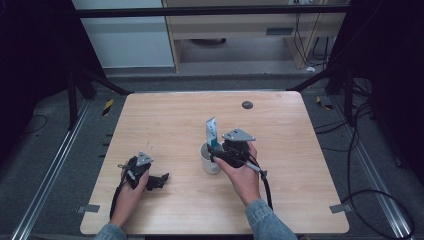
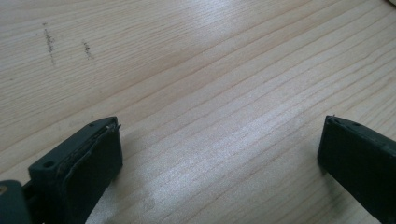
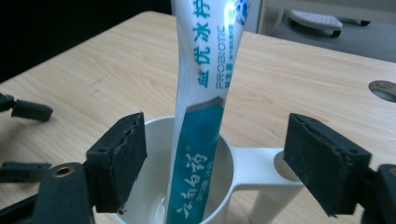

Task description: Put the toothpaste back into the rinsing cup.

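Pale wooden table [image 1: 170,120] fills the centre of the high view, dark floor and cabling around it. Toothpaste tube [image 3: 205,84] stands cap-down in the white mug [image 3: 254,165], just left of frame centre in the high view, leaning a little against the rim, its crimped end up. My right gripper [image 3: 217,163] sits at the mug with its jaws spread wide to either side of the tube; neither pad touches it, so the tube rests on the mug alone. Left gripper [image 2: 219,149] lies low over bare wood at lower left of the high view, jaws wide, nothing between them. Step in hand, as I judge it: let go of the tube and clear out. To do it well I would draw the right gripper straight back along its own axis, keeping both pads off the tube and off the mug's handle, which sits close under the right-hand pad in the right gripper view. A sideways brush could tip the tube or drag the mug. Left gripper can stay parked
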### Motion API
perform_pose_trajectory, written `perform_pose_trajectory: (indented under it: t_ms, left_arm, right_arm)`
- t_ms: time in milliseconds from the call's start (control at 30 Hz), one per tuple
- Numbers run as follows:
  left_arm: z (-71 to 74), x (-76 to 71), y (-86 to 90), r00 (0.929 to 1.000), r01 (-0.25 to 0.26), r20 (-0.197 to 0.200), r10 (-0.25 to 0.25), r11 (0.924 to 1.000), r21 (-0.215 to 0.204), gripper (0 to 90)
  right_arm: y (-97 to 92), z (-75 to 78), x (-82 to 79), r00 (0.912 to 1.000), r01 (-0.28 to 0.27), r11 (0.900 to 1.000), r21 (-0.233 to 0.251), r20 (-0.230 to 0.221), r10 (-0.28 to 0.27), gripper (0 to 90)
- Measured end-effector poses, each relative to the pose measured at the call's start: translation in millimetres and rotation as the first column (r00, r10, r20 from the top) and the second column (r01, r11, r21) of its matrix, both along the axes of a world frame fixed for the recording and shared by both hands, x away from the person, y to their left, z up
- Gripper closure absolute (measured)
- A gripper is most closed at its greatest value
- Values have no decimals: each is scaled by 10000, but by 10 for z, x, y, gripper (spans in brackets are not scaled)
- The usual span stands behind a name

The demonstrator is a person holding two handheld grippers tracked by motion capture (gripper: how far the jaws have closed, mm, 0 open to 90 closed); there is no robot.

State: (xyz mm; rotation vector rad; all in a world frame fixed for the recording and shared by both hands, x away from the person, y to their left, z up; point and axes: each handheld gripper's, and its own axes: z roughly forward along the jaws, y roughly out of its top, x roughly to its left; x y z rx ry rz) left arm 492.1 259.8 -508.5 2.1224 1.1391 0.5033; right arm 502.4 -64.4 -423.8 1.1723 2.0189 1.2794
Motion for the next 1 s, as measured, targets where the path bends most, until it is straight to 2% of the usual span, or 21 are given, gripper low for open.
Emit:
perform_pose_trajectory:
  t_ms: [133, 567, 733, 1000]
  left_arm:
    - [0, 0, 0, 10000, 0, 0, 0, 10000, -1, 0]
    - [0, 0, 0, 10000, 0, 0, 0, 10000, -1, 0]
    - [0, 0, 0, 10000, 1, 3, -1, 10000, 0, 0]
    - [0, 0, 0, 10000, 3, 0, -3, 10000, 4, 0]
  right_arm:
    - [-8, 22, -15, 9999, -80, 9996, -259, -120, 76, 178]
    - [-124, 120, -36, 9996, -232, 9990, -384, -159, 226, 125]
    - [-213, 145, -50, 9993, -334, 9974, -636, -171, 324, 105]
    - [-410, 168, -82, 9993, -323, 9915, -1258, 119, 341, 97]
